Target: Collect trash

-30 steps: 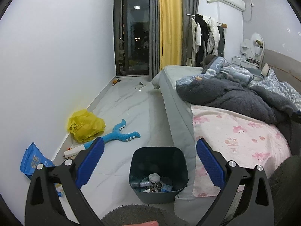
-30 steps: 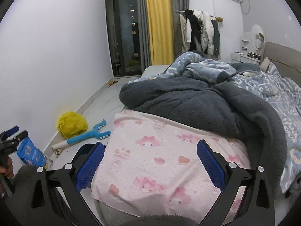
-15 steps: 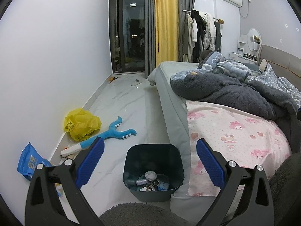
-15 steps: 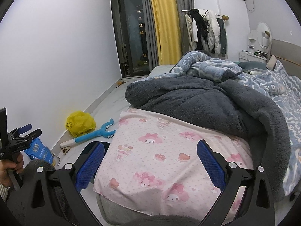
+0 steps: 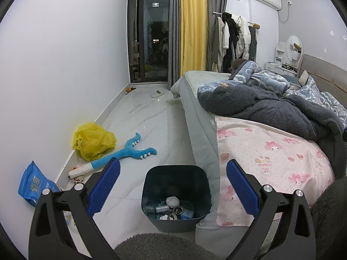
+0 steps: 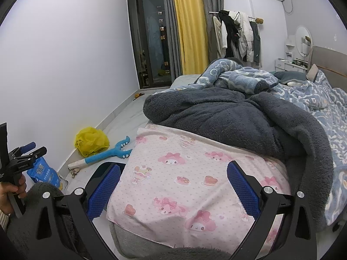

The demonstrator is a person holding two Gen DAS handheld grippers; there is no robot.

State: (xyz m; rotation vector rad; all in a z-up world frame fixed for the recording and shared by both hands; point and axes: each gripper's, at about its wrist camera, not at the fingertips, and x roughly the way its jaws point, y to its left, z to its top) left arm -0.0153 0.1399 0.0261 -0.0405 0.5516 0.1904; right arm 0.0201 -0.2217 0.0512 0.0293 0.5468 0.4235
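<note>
The left tool (image 5: 172,183) hangs with its blue-padded fingers (image 5: 105,185) spread wide and nothing between them, above a dark teal plastic waste bin (image 5: 175,197) that stands on the white marble-look floor (image 5: 147,125) tight against the side of the grey bed (image 5: 199,117). The bin holds crumpled paper, can rings and small wrappers; the rest of what is in it is too small to make out. Along the wall to the left lie a crumpled yellow plastic bag (image 5: 93,140), a blue plush claw-shaped toy with a white handle (image 5: 121,153) just beside the bag, and a blue snack packet (image 5: 35,184) nearer the camera. A white slipper (image 5: 157,94) sits well apart, near the dark glass balcony door (image 5: 151,43).

The right tool (image 6: 173,185) is likewise fully spread and empty, held over a pink cartoon-print sheet (image 6: 190,184) on the bed, with a dark grey fleece blanket (image 6: 227,123) heaped behind it. In the right wrist view the left hand (image 6: 12,195) grips the left tool's handle at the frame's edge, and the yellow bag, toy and packet show on the floor past the bed's corner.
</note>
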